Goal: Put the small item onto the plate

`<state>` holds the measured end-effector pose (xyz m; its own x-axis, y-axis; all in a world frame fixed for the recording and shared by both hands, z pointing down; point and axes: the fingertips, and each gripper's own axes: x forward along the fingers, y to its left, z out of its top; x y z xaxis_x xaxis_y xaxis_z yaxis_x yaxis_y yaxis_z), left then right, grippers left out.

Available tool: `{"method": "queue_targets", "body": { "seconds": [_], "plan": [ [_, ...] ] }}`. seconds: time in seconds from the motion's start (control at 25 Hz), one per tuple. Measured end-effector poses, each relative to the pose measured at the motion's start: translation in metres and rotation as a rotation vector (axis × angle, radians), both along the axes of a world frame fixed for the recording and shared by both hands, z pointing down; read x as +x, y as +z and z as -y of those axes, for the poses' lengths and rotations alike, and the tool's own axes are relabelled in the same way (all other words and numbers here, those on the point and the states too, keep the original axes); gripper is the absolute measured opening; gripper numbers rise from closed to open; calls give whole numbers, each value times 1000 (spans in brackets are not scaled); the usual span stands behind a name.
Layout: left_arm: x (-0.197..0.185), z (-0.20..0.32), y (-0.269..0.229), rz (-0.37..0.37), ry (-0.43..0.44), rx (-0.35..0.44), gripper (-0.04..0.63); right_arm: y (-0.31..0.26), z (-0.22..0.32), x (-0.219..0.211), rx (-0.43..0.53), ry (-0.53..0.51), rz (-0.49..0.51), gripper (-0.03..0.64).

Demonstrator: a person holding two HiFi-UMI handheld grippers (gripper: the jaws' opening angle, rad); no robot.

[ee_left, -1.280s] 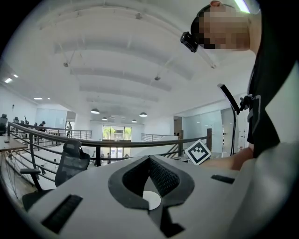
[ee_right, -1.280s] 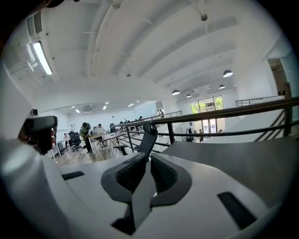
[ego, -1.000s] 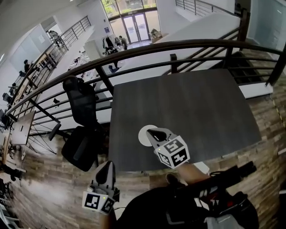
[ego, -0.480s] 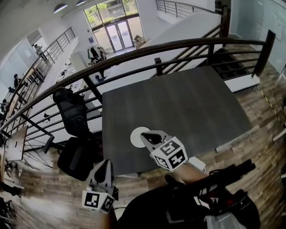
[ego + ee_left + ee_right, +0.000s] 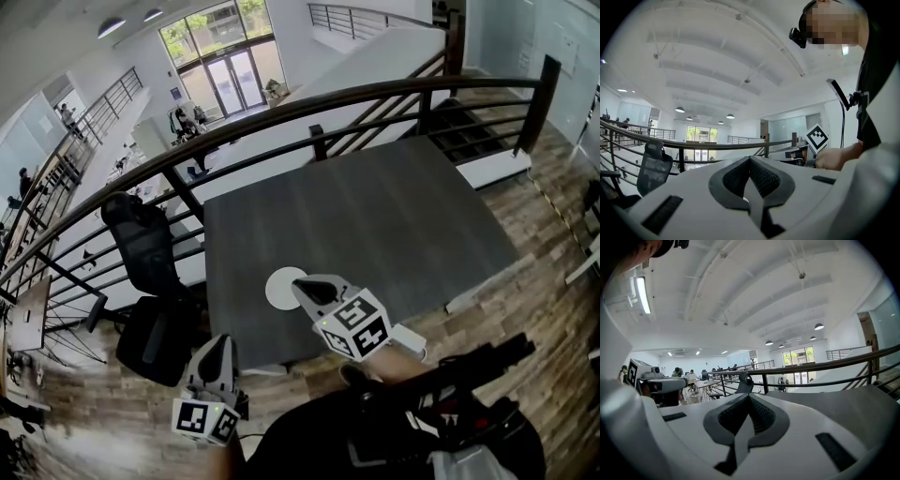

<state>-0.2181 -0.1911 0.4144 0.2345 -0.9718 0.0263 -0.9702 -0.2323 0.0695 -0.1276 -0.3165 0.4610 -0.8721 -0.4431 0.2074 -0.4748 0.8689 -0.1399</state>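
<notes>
A white round plate [image 5: 281, 289] lies near the front left corner of the dark grey table [image 5: 375, 225]; its visible part is bare. No small item shows in any view. My right gripper [image 5: 302, 284] hovers with its tips over the plate's right edge, jaws shut with nothing seen between them [image 5: 749, 397]. My left gripper [image 5: 221, 343] hangs below the table's near edge, over the wooden floor, jaws shut and empty [image 5: 750, 159]. The plate does not appear in either gripper view.
A black railing [image 5: 309, 103] curves round the table's far and left sides. A black office chair [image 5: 141, 248] stands left of the table. Wooden floor [image 5: 525, 281] surrounds it. My dark-clothed body [image 5: 394, 431] fills the bottom of the head view.
The head view has swung, so table and plate sit further left. My right gripper has eased back a little, uncovering more of the plate. The left gripper has stayed put.
</notes>
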Motion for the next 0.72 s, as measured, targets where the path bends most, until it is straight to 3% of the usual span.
{"method": "queue_targets", "body": {
  "seconds": [0.16,0.32,0.72],
  "plan": [
    [-8,-4,9,32,-23,-29,5,-2,-2,-1,8,5,4,2],
    [-4,-3,2,6,-4,-2,5,-4,-2,0,8,10,6,2],
    [-10,-4,10,27,-24,-24,5,-7,-1,-2,12,7,14,2]
  ]
}}
